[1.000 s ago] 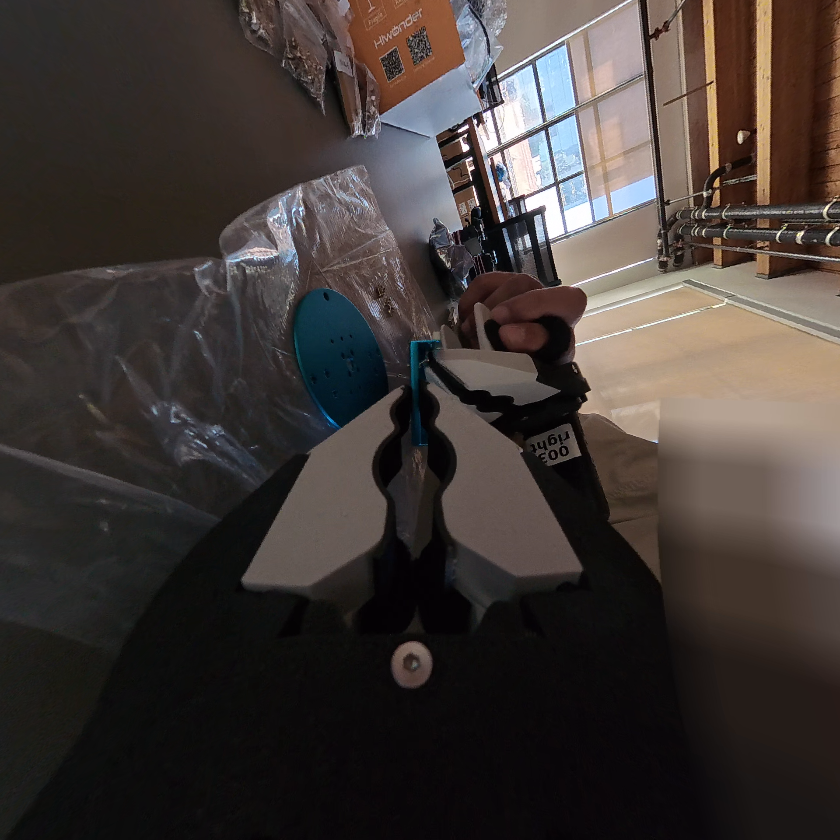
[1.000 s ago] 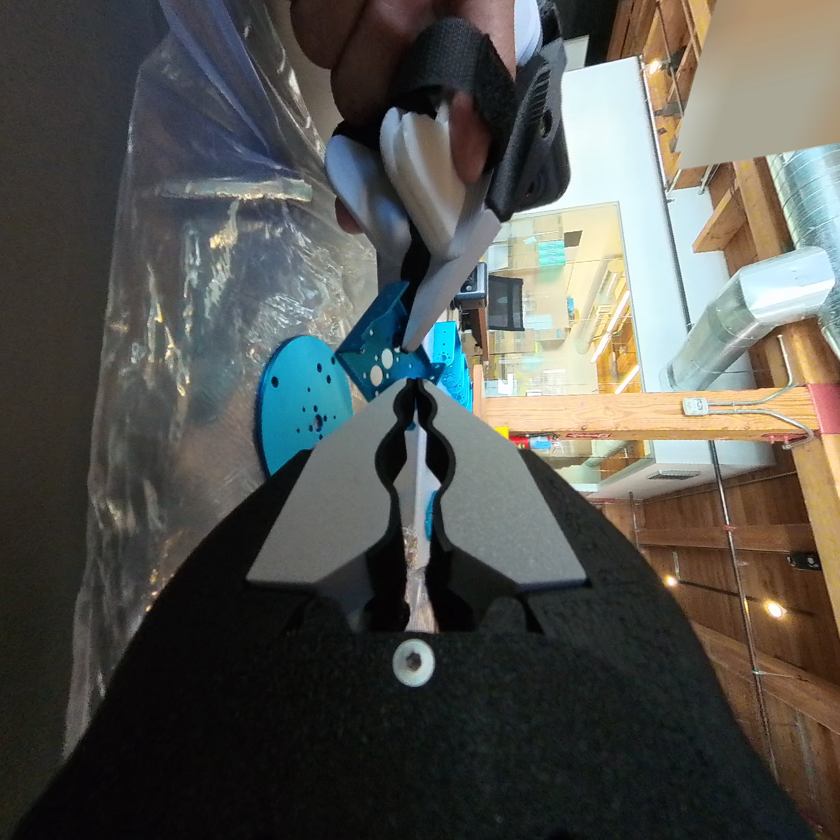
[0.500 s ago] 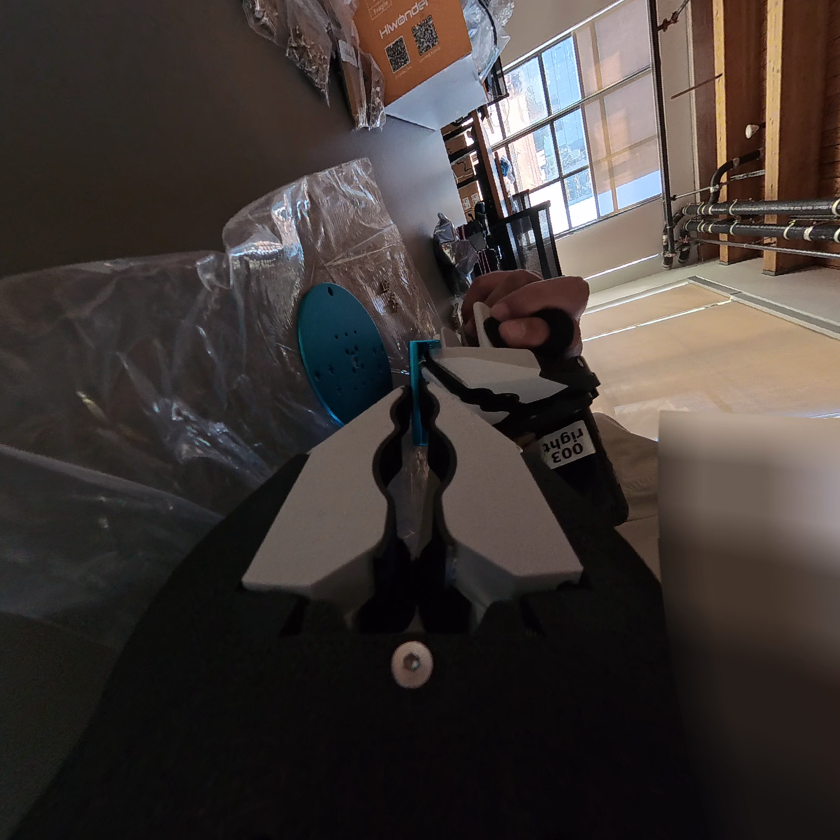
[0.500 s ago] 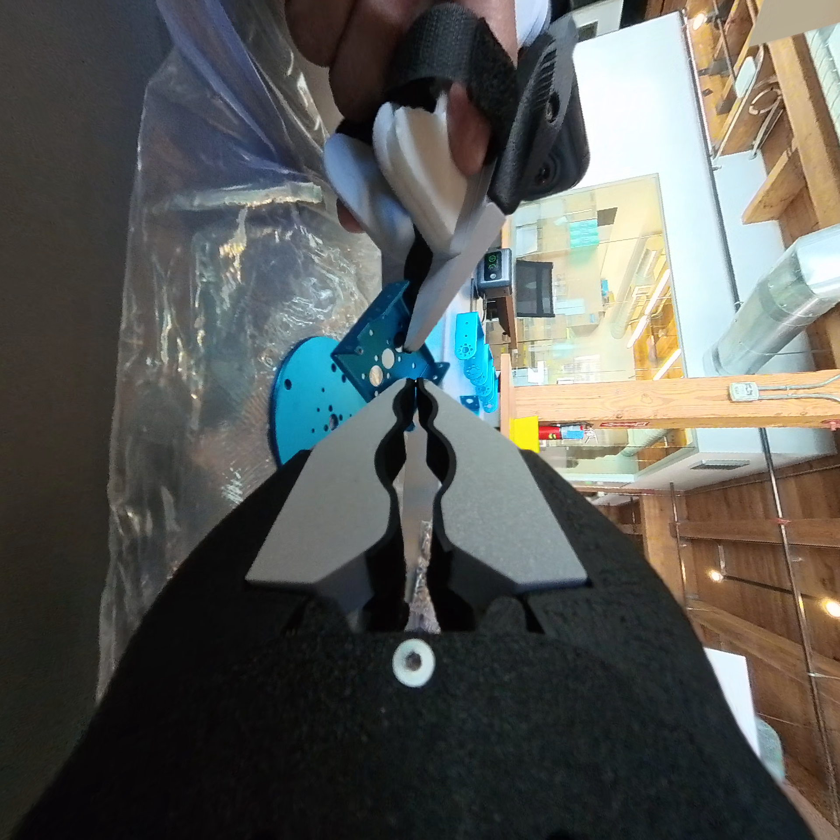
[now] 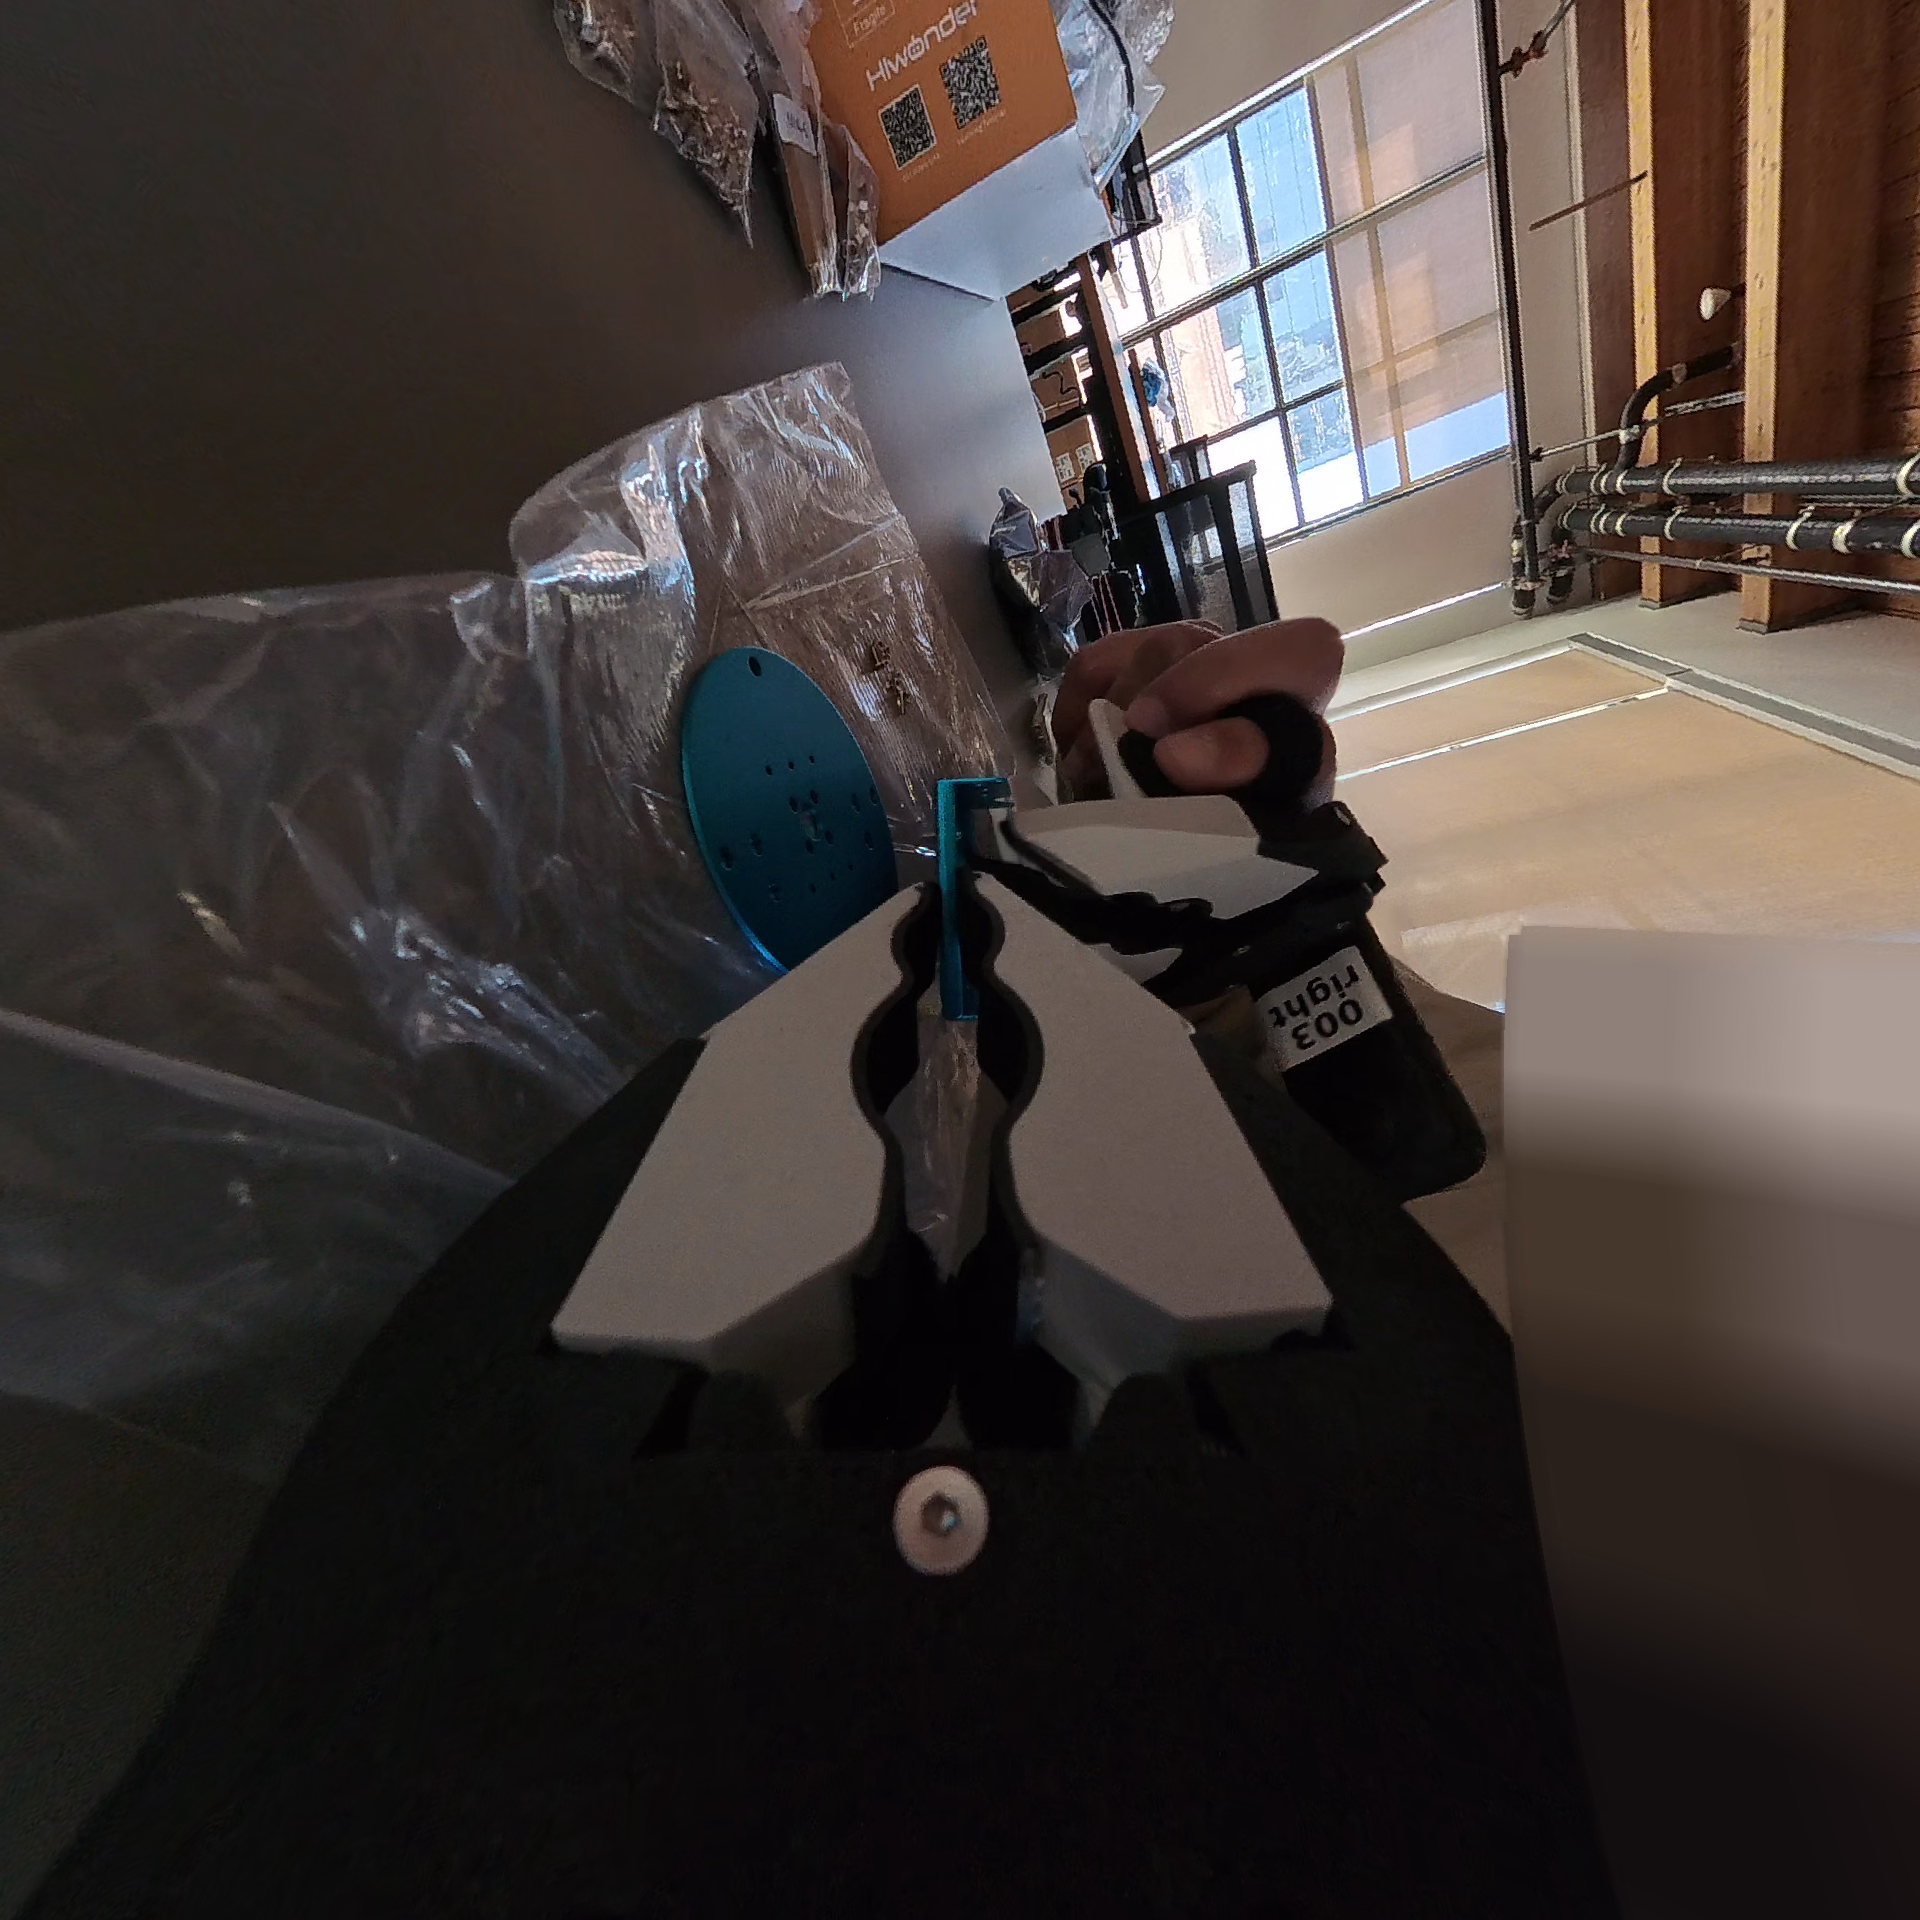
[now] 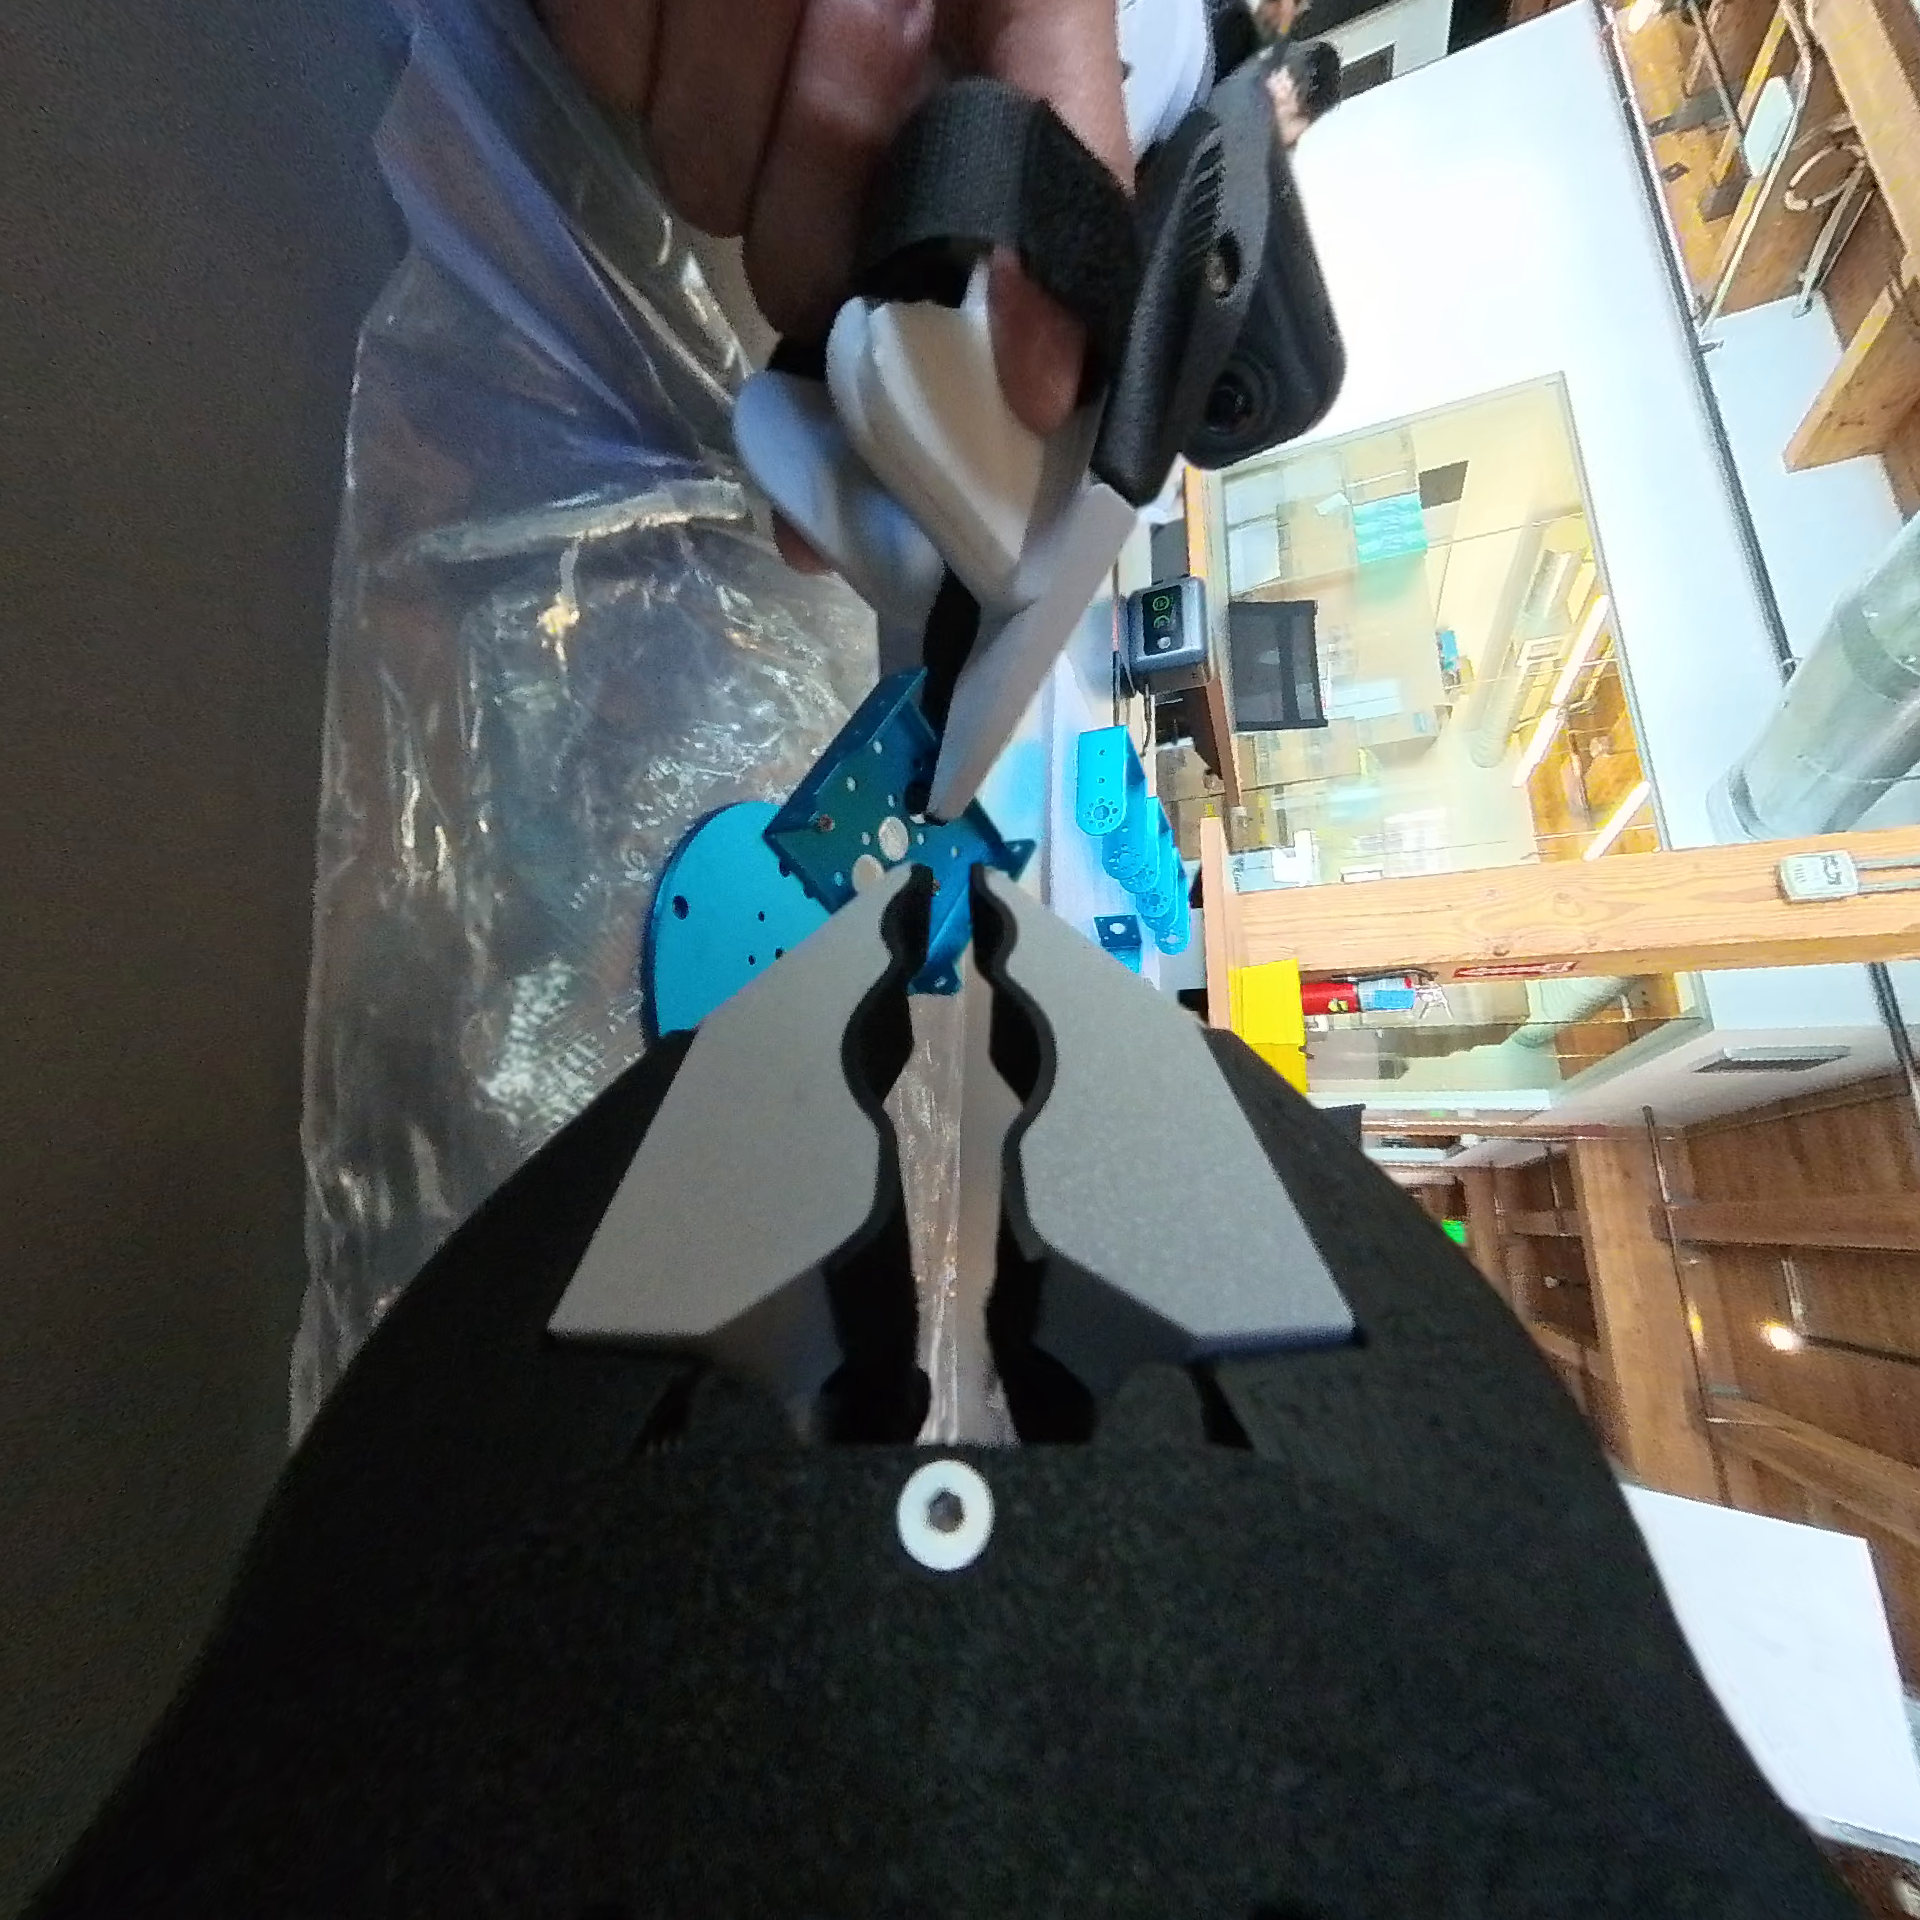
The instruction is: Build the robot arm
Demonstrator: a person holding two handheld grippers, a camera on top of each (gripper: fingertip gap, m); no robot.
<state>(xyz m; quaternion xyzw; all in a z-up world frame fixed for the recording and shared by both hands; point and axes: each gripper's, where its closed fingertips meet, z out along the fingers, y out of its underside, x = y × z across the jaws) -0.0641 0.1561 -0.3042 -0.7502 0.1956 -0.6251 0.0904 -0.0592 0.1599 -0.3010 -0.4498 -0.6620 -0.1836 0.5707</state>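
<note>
A small blue metal bracket (image 6: 862, 826) with holes is held in the air between both grippers. My left gripper (image 5: 956, 899) is shut on the bracket's thin edge (image 5: 956, 914), with clear plastic film in the jaws behind it. My right gripper (image 6: 945, 883) is closed on another flange of the bracket, its tips a little apart around the blue metal, also with clear film between the fingers. The right gripper shows in the left wrist view (image 5: 997, 831), meeting the bracket from the right. The left gripper shows in the right wrist view (image 6: 935, 810), coming down from above.
A round blue disc (image 5: 779, 821) with holes lies on crumpled clear plastic bags (image 5: 727, 540) on the dark table (image 5: 312, 312); the disc also shows in the right wrist view (image 6: 717, 925). An orange box (image 5: 935, 94) and small hardware bags (image 5: 717, 104) stand farther back. More blue brackets (image 6: 1127, 831) lie beyond. Less than 4 cm separates the two grippers' tips.
The right gripper's tips, pinched on thin film before, now sit slightly apart with blue bracket metal between them. The right view has swung and closed in on the bracket. The left gripper stays shut.
</note>
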